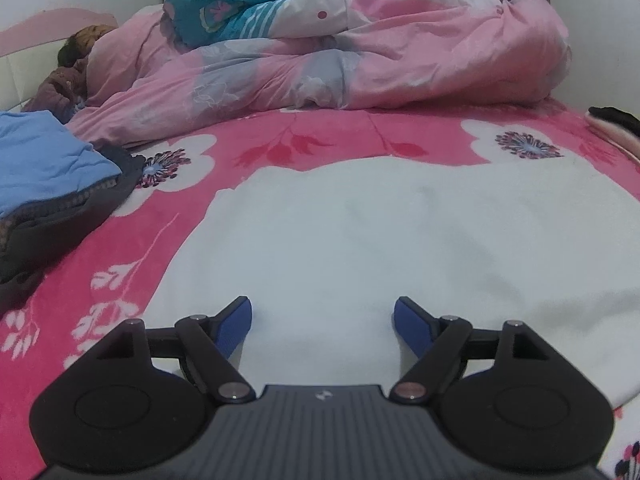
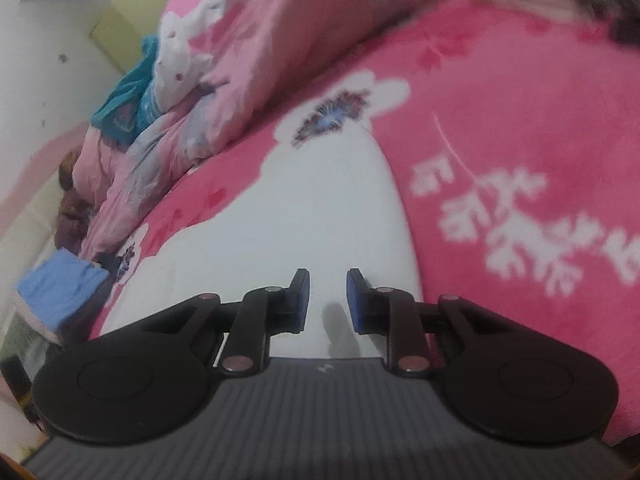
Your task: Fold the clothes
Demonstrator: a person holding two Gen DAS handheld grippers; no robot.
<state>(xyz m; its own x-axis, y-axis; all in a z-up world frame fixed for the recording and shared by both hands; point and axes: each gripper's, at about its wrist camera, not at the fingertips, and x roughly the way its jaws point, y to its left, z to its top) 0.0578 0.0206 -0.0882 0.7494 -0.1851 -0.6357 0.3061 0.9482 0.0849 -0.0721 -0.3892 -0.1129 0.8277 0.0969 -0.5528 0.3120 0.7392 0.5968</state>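
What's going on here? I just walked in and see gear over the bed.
A person is folding clothes with a handheld claw in each hand. A white garment lies spread on the pink floral bedspread. The left claw hangs wide open over the garment's near part, gripping nothing. The right claw is over the same garment near its edge, fingers partly apart with no cloth between them. A blue garment lies to the left, and a rumpled pink quilt is piled behind.

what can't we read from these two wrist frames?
- White garment: near edge hidden behind left gripper body, left view; type unclear.
- Right gripper: jaws slightly apart, whether pinching cloth unclear.
- Bedspread: motion-blurred, right view.
- Dark item: cut off by right edge, left view.
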